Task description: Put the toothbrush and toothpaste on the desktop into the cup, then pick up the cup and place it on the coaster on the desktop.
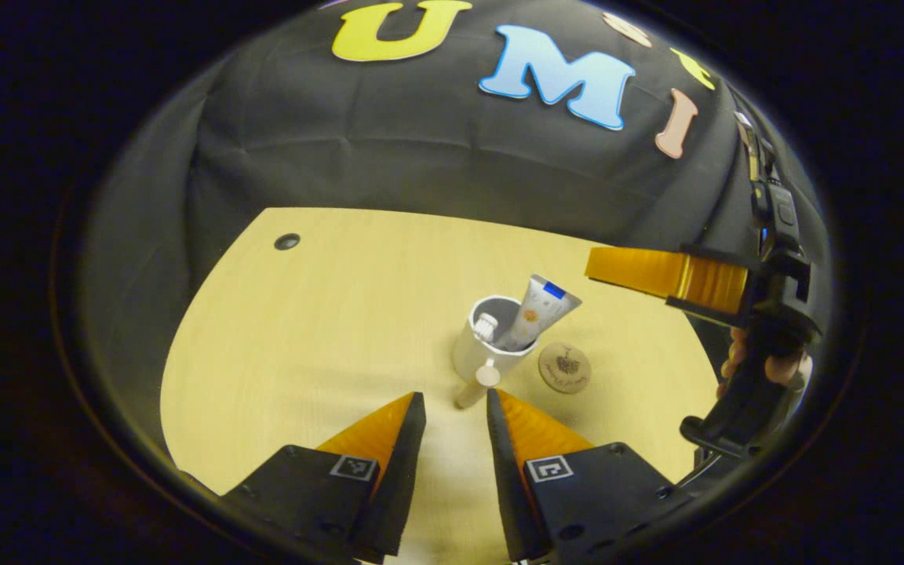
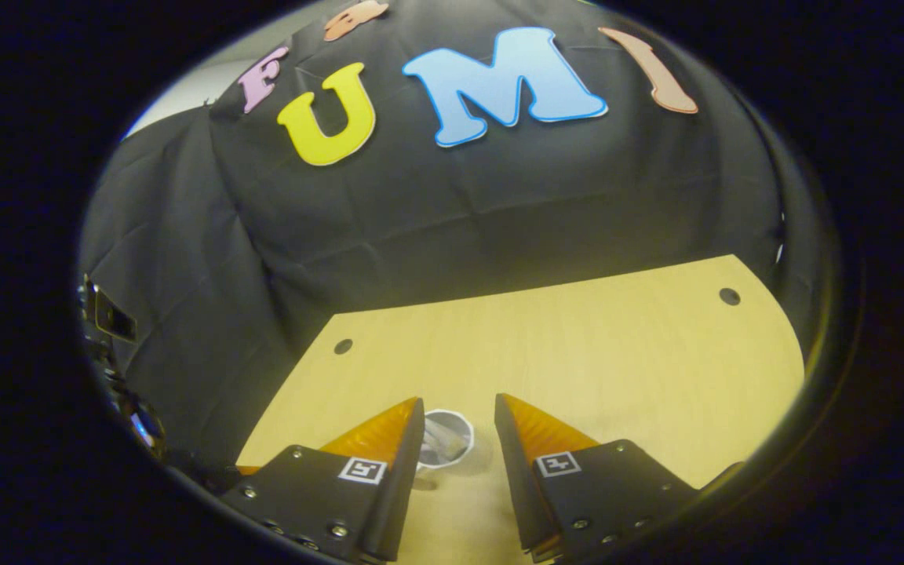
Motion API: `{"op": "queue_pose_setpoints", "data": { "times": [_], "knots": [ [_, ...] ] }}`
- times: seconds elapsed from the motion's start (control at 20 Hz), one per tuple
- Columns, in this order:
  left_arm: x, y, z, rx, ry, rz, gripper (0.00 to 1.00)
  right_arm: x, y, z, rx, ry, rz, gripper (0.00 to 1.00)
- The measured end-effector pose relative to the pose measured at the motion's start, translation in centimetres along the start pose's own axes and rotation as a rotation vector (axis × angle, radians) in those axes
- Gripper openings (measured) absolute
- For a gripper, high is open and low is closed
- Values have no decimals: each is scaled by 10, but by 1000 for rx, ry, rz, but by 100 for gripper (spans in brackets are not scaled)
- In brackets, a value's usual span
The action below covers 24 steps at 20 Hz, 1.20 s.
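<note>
The booth's black cloth wall [image 1: 421,165] closed in behind your pale wooden tabletop [image 1: 326,314], which had small dark holes near its far edge. On it the white cup [image 1: 474,353] already held the toothpaste [image 1: 534,314] and toothbrush [image 1: 486,326] (so the first half looked done to me). The cup stood just beside the round coaster [image 1: 564,367], not on it; that lift was left. Your left hand-held gripper [image 1: 456,408] was parted and empty, just short of the cup's handle. Your right hand-held gripper [image 2: 460,428] hung over the cup, apart, holding nothing.
</note>
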State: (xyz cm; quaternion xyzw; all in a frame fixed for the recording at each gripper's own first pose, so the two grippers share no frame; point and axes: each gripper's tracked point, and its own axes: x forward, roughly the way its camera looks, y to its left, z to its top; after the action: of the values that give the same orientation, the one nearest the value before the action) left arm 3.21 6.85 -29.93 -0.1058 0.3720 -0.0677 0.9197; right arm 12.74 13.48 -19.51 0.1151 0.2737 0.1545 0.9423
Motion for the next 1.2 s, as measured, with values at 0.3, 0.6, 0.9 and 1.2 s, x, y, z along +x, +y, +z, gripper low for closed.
{"op": "queue_pose_setpoints", "data": {
  "times": [0.3, 0.6, 0.9, 1.2],
  "knots": [
    [27, -19, -5, 141, 124, -100, 79, -31, -50, -6, 34, -13, -98, 54],
    [62, -11, -8, 284, 249, -92, 79, -61, -98, -30, 89, 9, -194, 54],
    [89, -14, -14, 363, 332, -89, 79, -79, -134, -46, 124, 31, -268, 54],
    [98, -6, -23, 442, 448, -66, 79, -85, -149, -56, 151, 45, -290, 55]
  ]
}}
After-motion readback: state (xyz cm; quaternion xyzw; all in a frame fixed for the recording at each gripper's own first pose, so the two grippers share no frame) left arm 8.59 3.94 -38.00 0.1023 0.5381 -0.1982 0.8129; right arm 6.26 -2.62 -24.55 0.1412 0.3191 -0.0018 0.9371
